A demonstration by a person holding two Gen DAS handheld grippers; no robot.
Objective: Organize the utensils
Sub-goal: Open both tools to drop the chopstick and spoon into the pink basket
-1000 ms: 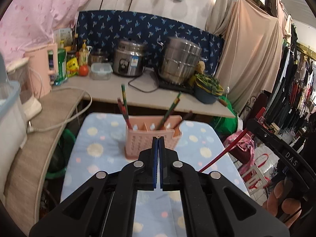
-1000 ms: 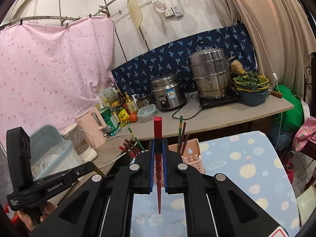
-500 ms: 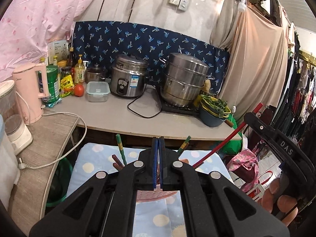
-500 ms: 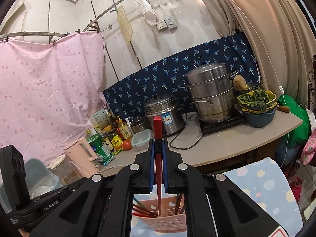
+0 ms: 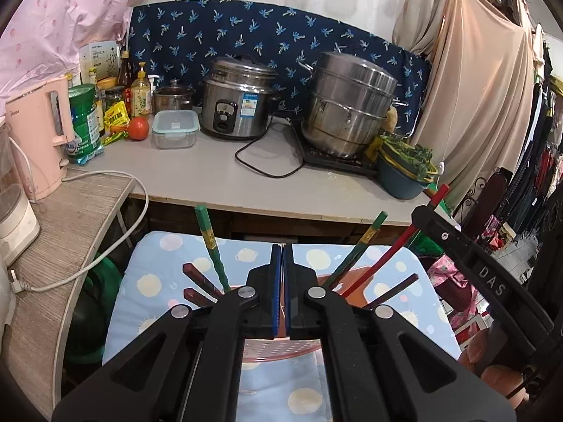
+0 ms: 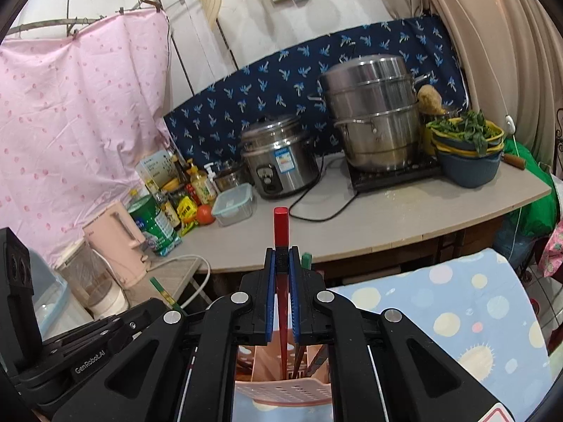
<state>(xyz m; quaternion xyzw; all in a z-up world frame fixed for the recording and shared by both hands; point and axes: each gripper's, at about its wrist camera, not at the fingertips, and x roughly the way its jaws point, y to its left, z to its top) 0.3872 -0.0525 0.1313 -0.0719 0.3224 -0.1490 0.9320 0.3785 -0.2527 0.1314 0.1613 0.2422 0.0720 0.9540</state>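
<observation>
Over the pink utensil basket (image 6: 281, 387), my right gripper (image 6: 281, 274) pinches a red chopstick (image 6: 281, 225) held near upright, its lower end already down among the compartments. My left gripper (image 5: 281, 281) hangs above the same basket with its pads pressed together and nothing between them. Green chopsticks (image 5: 211, 246) and dark brown ones (image 5: 197, 277) already lean in the basket.

Judgement: the insertion step is in hand and nearly complete. The next move calls for spreading the right gripper so the chopstick drops into its compartment, then lifting straight up to avoid dragging it out or tipping the light basket. Which compartment the tip occupies I cannot tell.

Surface: the basket stands on a blue pad with pale dots (image 6: 475, 299), soft and possibly unsteady. Beyond it, a grey tabletop (image 5: 218, 176) carries a rice cooker (image 5: 239, 105), a stacked steel steamer (image 5: 348, 105), a pink kettle (image 5: 38, 133) and bottles, backed by a blue patterned cloth (image 5: 264, 35).
</observation>
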